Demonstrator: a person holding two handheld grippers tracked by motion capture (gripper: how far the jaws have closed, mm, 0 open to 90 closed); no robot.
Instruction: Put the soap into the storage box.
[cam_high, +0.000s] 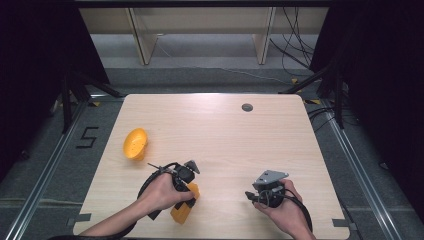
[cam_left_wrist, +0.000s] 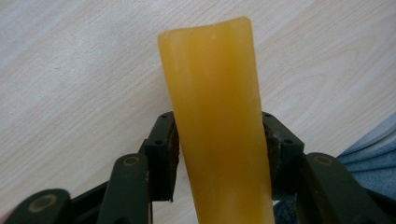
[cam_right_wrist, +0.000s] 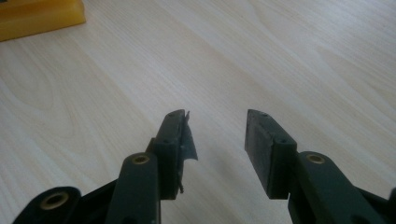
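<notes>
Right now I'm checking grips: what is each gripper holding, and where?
Left gripper clamps the orange block across its sides, near one end. Right gripper holds nothing.

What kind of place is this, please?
Probably a lab or recording studio: a bare wooden table stands between black curtains, with loose cables on the floor and a taped number beside it.

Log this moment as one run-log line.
left gripper: shut on orange block | right gripper: open, nothing between jaws | orange bowl: on table, far left
</notes>
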